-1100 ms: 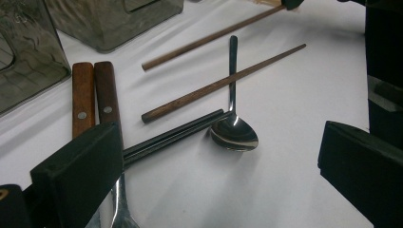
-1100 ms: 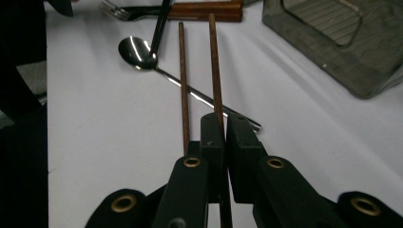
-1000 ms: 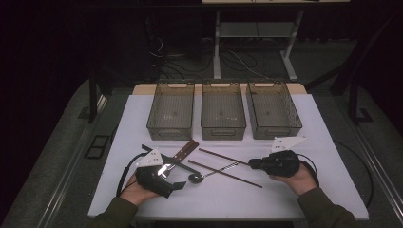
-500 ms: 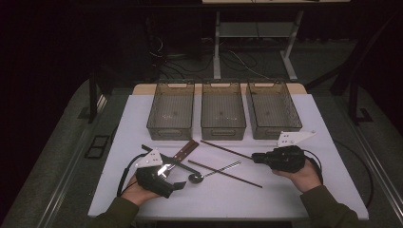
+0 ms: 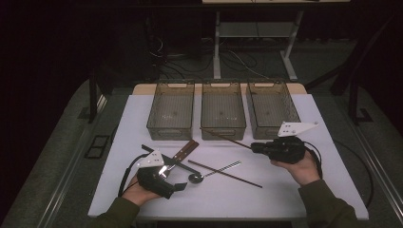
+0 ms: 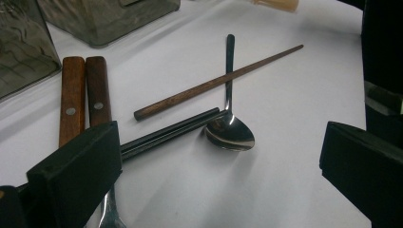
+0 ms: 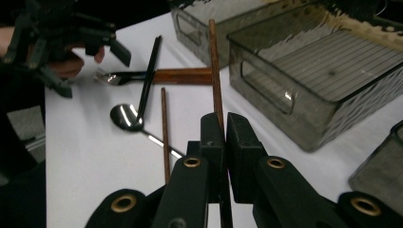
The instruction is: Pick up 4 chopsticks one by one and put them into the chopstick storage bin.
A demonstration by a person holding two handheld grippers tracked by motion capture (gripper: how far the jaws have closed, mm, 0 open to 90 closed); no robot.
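My right gripper [image 5: 254, 147] is shut on one end of a brown wooden chopstick [image 5: 228, 138], held above the table; its free end points at the front of the middle bin [image 5: 222, 128]. In the right gripper view the jaws [image 7: 224, 128] press together on that chopstick [image 7: 214, 66]. A second brown chopstick [image 5: 225, 174] lies on the white table beside a steel spoon [image 5: 197, 178]. My left gripper [image 5: 173, 179] rests near the table's front left, open, with bare table between its jaws [image 6: 218, 185] and the spoon [image 6: 230, 133] just beyond.
Three clear plastic bins [image 5: 171, 126] stand side by side at the back. Two wooden-handled utensils [image 6: 71, 99] and a pair of black chopsticks [image 6: 166, 135] lie by the left gripper. The table's front edge [image 5: 228, 216] is close to both hands.
My right gripper has risen off the table with the brown chopstick and moved toward the bins. The left gripper and the other cutlery have stayed put.
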